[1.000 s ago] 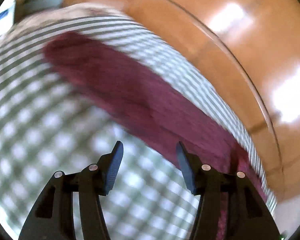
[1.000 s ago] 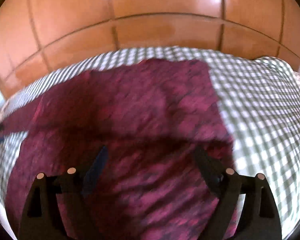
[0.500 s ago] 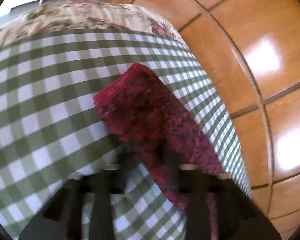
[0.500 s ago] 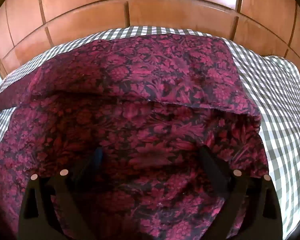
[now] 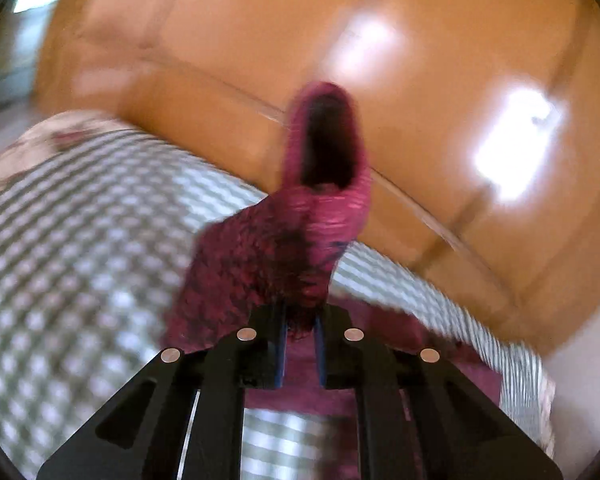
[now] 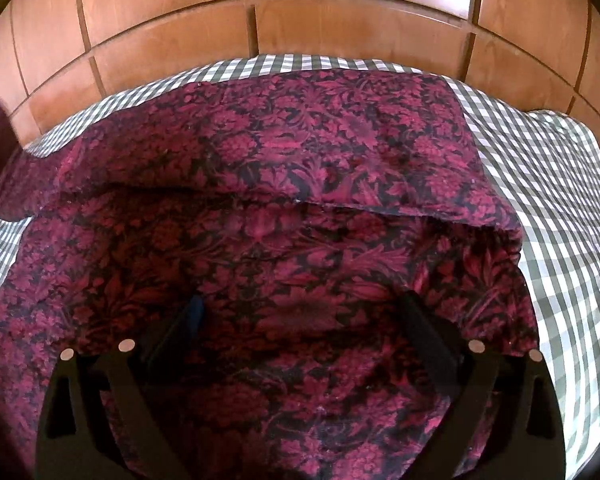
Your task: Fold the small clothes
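Fingers of my left gripper are closing, pinching the red flowery cloth, which sticks up ahead. Right view: my right gripper is spread wide, cloth flat between and under its fingers on the checked cover.

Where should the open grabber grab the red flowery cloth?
Probably the near right corner of the red flowery cloth, coming down from above. There the cloth ends against the checked sheet, so one finger of the open right gripper could slip under. The left gripper is closing on the far end.
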The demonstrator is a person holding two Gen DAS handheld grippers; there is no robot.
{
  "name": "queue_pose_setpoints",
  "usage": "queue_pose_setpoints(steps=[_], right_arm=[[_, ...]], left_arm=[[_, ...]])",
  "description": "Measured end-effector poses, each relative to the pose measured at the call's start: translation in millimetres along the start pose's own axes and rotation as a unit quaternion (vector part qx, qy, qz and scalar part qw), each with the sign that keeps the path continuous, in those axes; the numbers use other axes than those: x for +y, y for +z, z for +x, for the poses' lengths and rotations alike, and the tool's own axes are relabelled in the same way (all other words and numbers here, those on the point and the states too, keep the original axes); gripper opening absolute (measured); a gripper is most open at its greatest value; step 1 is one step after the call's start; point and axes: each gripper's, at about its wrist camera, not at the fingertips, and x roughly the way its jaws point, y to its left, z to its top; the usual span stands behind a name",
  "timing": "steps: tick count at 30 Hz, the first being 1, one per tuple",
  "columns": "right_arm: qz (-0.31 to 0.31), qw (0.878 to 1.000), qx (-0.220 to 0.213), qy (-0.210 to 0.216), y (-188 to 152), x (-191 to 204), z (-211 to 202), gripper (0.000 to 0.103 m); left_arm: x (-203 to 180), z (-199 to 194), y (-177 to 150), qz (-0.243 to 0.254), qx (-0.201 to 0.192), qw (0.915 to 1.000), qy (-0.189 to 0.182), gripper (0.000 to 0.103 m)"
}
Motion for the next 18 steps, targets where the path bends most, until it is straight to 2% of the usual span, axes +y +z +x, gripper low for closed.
queue_pose_setpoints(steps=[2,5,7,9,11,13,14,16,18], right_arm=[[0.003,1.000,-0.001,0.004,0.2,-0.9,-0.5,0.098],[0.006,1.000,-0.002,0.007,-0.1,-2.9,-1.5,0.098],[0.009,1.000,-0.003,0.010,0.2,-3.1,-1.8,0.098],[0.012,1.000,0.000,0.013,1.2,-4.1,-1.9,0.098],[0.015,1.000,0.003,0.018,3.2,-5.3,-3.2,0.098],[0.030,0.999,0.005,0.033,7.5,-11.5,-7.7,0.093],[0.045,0.998,0.006,0.048,11.7,-15.5,-10.9,0.091],[0.066,0.995,0.007,0.075,20.7,-19.0,-14.8,0.084],[0.085,0.990,0.001,0.115,36.8,-16.8,-21.8,0.082]], left_arm=[[-37.4,16.2,-20.8,0.045,0.027,0.9985,-0.013,0.010],[-74.8,44.1,-53.3,0.075,0.077,0.9937,-0.031,0.010],[-95.3,65.3,-74.3,0.100,0.106,0.9890,-0.029,0.010],[-109.7,78.7,-94.2,0.117,0.136,0.9832,-0.034,0.017],[-114.8,87.7,-108.4,0.135,0.157,0.9779,-0.027,0.047],[-119.8,80.1,-115.6,0.150,0.155,0.9759,-0.034,0.059],[-119.9,74.8,-116.2,0.156,0.150,0.9755,-0.038,0.070],[-117.8,57.9,-116.9,0.160,0.140,0.9759,-0.050,0.081],[-114.1,45.5,-115.3,0.158,0.134,0.9766,-0.058,0.081]])
